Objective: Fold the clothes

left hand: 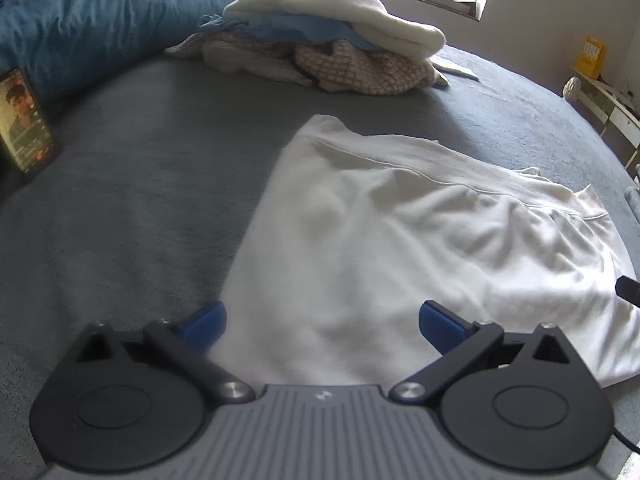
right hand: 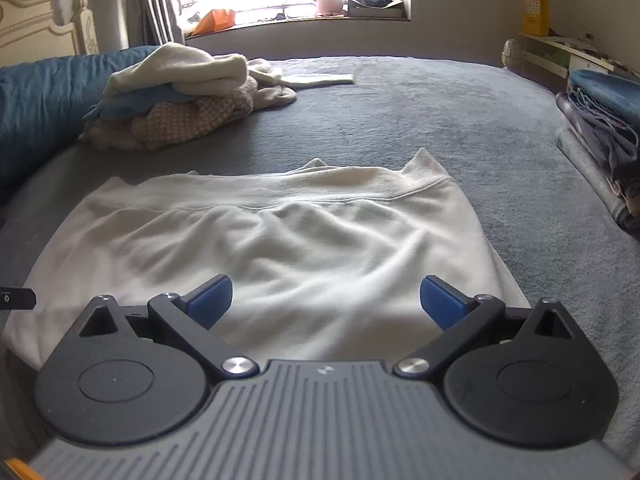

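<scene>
Cream garment [right hand: 280, 248] is laid flat on grey bed cover [right hand: 400, 112], near the front edge of the bed, approx. centred between both tools. Ribbed band w/ seam line is seen along the garment's far edge; far right corner is turned up slightly. Cloth is wrinkled across the middle, so some smoothing is prob. needed before a clean fold.

L gripper [left hand: 322, 326]: fingers spread wide, nothing held; positioned over the garment's left front part, left blue pad [left hand: 204, 326] at or just past the left edge of the cloth. R gripper [right hand: 326, 300]: fingers likewise wide, nothing held; positioned over the front middle-right of the cloth. Contact w/ fabric cannot be told in either view. Judged: both tools are set at the near edge so the hem can be pinched at two points and carried toward the far band, i.e. a half fold. No grasp yet made.

Unfolded pile [right hand: 176, 96] (cream, blue, checked items) is kept at the far left of the bed, well apart, beside blue duvet roll [left hand: 80, 20], prob. as the to-do stock. Folded stack [right hand: 600, 128] is seen off the right edge. Phone [left hand: 24, 120] is propped at the left edge.
</scene>
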A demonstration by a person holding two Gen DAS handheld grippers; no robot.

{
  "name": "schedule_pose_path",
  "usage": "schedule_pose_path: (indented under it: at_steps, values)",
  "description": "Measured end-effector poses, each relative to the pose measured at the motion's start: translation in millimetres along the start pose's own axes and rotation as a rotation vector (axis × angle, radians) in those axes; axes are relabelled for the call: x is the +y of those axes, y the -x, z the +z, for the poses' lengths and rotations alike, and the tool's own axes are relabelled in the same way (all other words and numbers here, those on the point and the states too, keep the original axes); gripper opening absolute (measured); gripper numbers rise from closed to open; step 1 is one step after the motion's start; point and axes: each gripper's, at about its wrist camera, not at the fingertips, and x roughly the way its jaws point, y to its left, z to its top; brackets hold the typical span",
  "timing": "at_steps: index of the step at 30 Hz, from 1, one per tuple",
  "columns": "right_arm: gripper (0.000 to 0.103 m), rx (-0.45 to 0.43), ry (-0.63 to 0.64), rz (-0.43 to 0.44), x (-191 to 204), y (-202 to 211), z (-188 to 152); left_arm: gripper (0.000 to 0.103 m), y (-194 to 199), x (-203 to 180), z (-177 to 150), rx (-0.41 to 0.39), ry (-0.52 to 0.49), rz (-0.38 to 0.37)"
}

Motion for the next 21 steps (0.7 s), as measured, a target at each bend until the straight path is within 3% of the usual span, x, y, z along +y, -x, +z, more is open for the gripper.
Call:
schedule_pose_path:
  at_steps: [5, 9, 17, 21]
  values:
    - [0.099, 0.0, 0.057, 0.034, 12.4, 2.1, 2.0, 0.103, 5.1, 4.5, -0.5, -0.056, -0.027, -0.021]
    - [0.099, 0.007, 0.06, 0.043, 19.9, 1.8, 6.1, 0.103, -4.0, -4.3, 4.7, -0.102, -0.077, 0.01]
    - [0.1, 0.069, -0.012, 0.065, 44.4, -33.3, 20.2, 0.103, -28.9, 4.5, 2.1, -0.037, -0.028, 0.072]
    - [0.1, 0.119, -0.018, 0.034, 54.2, -63.0, 14.3, 0.103, -36.8, 15.5, -4.7, 0.001, 0.0, 0.087]
